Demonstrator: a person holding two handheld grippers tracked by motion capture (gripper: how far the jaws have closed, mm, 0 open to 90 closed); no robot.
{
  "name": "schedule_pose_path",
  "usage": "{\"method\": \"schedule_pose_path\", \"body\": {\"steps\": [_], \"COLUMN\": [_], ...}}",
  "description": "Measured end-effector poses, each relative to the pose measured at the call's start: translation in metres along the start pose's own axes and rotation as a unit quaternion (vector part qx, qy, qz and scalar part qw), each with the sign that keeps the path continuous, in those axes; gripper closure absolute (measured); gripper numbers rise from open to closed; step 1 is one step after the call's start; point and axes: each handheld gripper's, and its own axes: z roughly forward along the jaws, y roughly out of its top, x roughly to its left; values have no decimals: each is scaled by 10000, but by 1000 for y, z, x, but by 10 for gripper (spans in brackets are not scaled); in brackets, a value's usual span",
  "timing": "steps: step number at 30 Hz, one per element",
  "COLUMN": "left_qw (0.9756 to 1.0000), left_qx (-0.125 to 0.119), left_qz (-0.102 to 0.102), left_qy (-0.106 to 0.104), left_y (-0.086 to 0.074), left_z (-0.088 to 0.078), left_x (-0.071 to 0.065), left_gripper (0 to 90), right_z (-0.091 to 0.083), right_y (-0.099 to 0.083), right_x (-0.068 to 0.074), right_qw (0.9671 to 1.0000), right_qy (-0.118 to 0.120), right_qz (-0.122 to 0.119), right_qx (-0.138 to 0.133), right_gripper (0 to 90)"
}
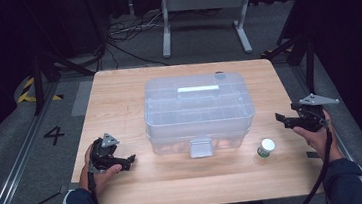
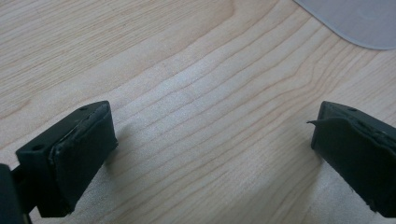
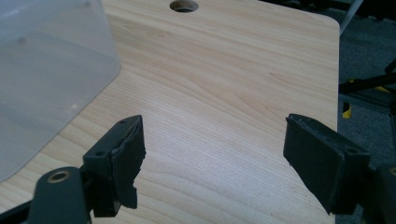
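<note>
A clear plastic storage box (image 1: 199,111) with a lid, a white top handle and a front latch sits in the middle of the wooden table (image 1: 119,103). Right of its front stands a small white-capped jar (image 1: 266,147). My left gripper (image 1: 130,160) rests low on the table at the front left, open, nothing between its jaws; a corner of the box (image 2: 355,18) shows at upper right. My right gripper (image 1: 280,118) hovers at the table's right edge, open and empty, with the box wall (image 3: 46,70) to its left.
A round cable hole (image 3: 183,5) lies in the table behind the box's far right corner. The table's right edge (image 3: 337,70) drops to a grey floor with black stands. A white frame (image 1: 205,9) stands beyond the far edge.
</note>
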Motion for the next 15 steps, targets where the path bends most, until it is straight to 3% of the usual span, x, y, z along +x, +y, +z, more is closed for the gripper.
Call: {"method": "schedule_pose_path", "body": {"steps": [15], "left_qw": [10000], "left_qx": [14], "left_qz": [-10], "left_qy": [-3], "left_y": [0], "left_z": [0], "left_x": [0], "left_gripper": [1], "right_z": [-17], "right_y": [19], "right_x": [21], "right_qw": [9989], "right_qy": [204], "right_qz": [-288], "right_qx": [-315], "right_gripper": [222]}}
